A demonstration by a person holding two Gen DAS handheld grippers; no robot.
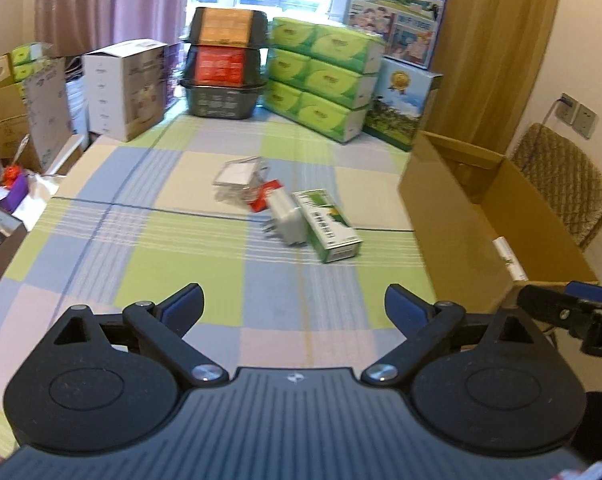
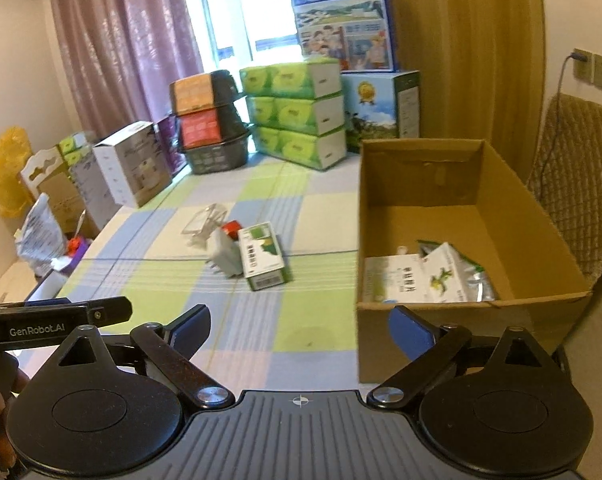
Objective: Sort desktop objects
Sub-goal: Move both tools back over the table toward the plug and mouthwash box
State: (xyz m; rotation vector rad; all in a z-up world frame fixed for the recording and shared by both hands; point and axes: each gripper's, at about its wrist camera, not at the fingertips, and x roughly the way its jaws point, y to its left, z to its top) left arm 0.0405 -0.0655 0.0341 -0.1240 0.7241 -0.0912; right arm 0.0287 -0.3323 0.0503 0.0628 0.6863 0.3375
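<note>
Both the left gripper (image 1: 294, 304) and the right gripper (image 2: 299, 326) hold their blue-padded fingers (image 1: 189, 300) wide apart over the checked table (image 1: 141, 240), gripping nothing. "GenRobot.AI" is readable on the left gripper's side only in the right wrist view. Left of the cardboard box (image 2: 421, 208) lie a green-and-white carton (image 2: 263, 256), a white charger (image 2: 225, 254), a red item (image 2: 233, 228) and a clear plastic case (image 2: 205, 220) in a tight cluster; only the right view shows the packets (image 2: 441, 276) inside the box, while behind it a milk carton (image 2: 341, 16) reads "纯牛奶".
</note>
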